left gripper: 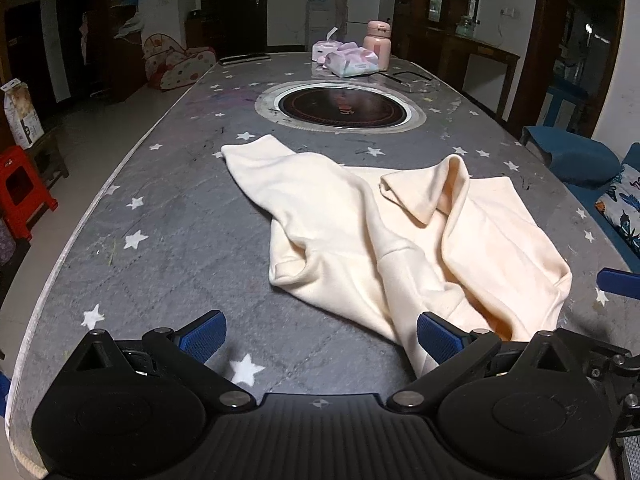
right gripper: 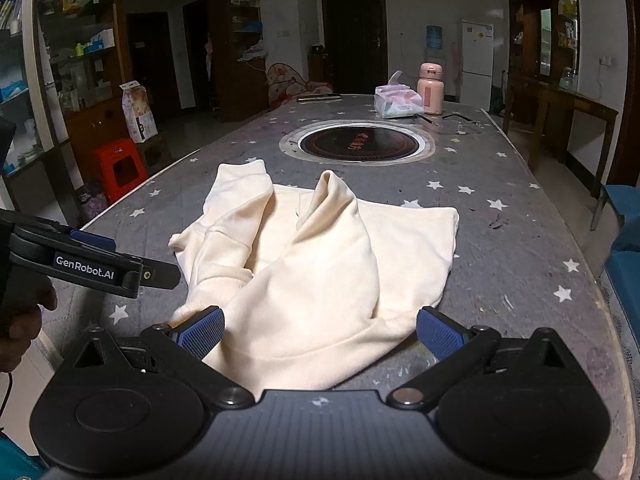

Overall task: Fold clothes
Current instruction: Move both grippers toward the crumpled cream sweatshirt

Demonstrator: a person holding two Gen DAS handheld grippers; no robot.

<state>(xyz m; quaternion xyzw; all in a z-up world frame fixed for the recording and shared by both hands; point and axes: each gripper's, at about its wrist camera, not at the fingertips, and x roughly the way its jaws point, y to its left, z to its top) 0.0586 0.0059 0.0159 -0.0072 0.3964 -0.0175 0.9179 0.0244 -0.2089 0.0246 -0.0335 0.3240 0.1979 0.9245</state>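
Observation:
A cream long-sleeved garment (left gripper: pixel 400 236) lies crumpled on the grey star-patterned table (left gripper: pixel 180 216), with one sleeve stretched toward the far left. It also shows in the right wrist view (right gripper: pixel 320 256). My left gripper (left gripper: pixel 320 334) is open and empty, just short of the garment's near edge, which reaches its right finger. My right gripper (right gripper: pixel 320 332) is open, with the garment's near hem lying between its fingers. The left gripper's body (right gripper: pixel 92 264) shows at the left of the right wrist view.
A round built-in cooktop (left gripper: pixel 340 108) sits in the table's middle beyond the garment. Tissue packs (left gripper: pixel 352 62) and a pink bottle (left gripper: pixel 378 42) stand at the far end. A red stool (left gripper: pixel 20 192) is on the floor at left, blue seating (left gripper: pixel 576 156) at right.

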